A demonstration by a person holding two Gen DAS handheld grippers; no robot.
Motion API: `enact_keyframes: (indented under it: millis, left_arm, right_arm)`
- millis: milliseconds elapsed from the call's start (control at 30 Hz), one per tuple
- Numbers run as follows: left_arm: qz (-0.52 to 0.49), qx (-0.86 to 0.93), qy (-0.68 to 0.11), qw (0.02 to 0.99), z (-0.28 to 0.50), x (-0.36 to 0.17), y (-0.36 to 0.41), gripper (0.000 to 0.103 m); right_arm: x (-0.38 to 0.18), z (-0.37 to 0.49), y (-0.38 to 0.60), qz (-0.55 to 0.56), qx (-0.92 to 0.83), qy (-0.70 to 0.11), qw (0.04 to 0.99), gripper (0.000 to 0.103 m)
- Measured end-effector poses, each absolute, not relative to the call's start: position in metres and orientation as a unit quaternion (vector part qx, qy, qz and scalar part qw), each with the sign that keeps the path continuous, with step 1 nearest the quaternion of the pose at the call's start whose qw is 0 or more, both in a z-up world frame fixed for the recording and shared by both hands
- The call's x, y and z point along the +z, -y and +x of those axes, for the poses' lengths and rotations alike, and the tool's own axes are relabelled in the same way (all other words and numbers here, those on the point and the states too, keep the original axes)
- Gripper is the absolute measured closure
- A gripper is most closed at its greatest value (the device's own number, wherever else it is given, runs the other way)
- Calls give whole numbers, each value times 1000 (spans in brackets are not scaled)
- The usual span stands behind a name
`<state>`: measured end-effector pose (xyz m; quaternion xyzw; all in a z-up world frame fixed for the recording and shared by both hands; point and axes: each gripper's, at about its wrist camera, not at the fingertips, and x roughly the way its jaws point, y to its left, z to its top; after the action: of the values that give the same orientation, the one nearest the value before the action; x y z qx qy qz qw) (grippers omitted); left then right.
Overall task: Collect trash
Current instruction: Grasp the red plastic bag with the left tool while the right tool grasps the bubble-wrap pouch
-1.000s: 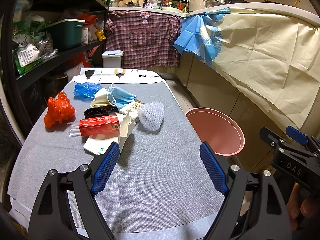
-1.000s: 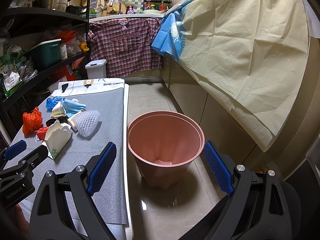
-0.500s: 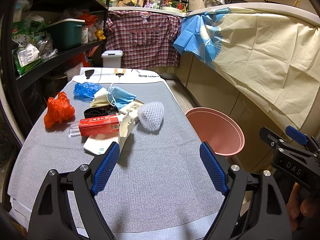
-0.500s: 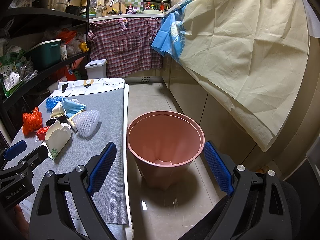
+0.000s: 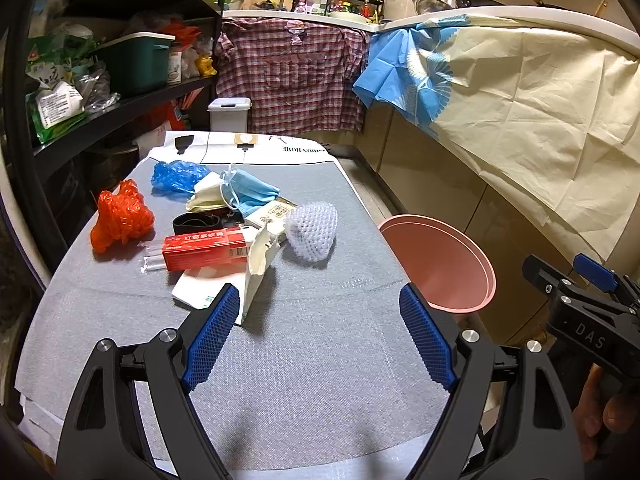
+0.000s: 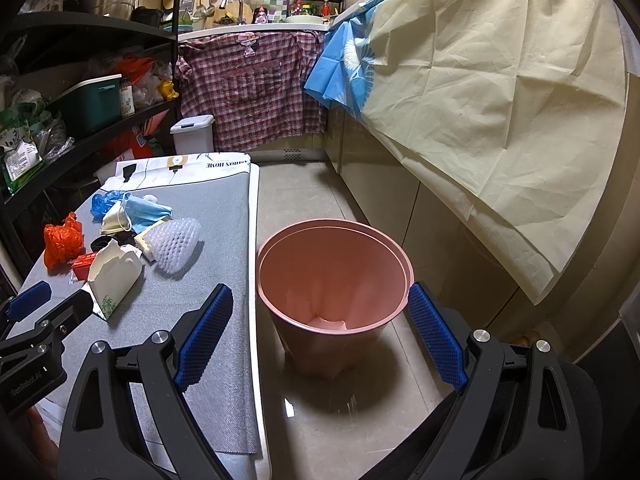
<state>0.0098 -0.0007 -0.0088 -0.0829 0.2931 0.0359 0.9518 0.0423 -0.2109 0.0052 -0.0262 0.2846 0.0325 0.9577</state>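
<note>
While left gripper (image 5: 320, 336) hangs over grey mat (image 5: 320, 400) at lower centre of left wrist view, jaws spread wide, nothing between pads. Trash heap left of centre: red box (image 5: 204, 250), torn white carton (image 5: 256, 276), white foam net (image 5: 312, 230), blue mask (image 5: 250, 192), orange bag (image 5: 120, 220). Pink bin (image 5: 440, 264) at right, beside mat edge.

Right wrist view: right gripper (image 6: 320, 332) wide apart, empty, framing pink bin (image 6: 332, 248) at centre, on floor. Trash at left on mat (image 6: 168, 304).
</note>
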Motion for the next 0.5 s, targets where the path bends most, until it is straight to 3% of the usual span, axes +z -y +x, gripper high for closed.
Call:
enact_keyframes:
  millis: [267, 500]
  left_arm:
    - [-93, 69, -293, 949, 22, -10, -26, 44]
    - [-96, 101, -284, 949, 31, -8, -53, 51]
  right_arm:
    - [3, 57, 190, -19, 67, -296, 953, 24]
    - [1, 78, 158, 8, 134, -311, 941, 49]
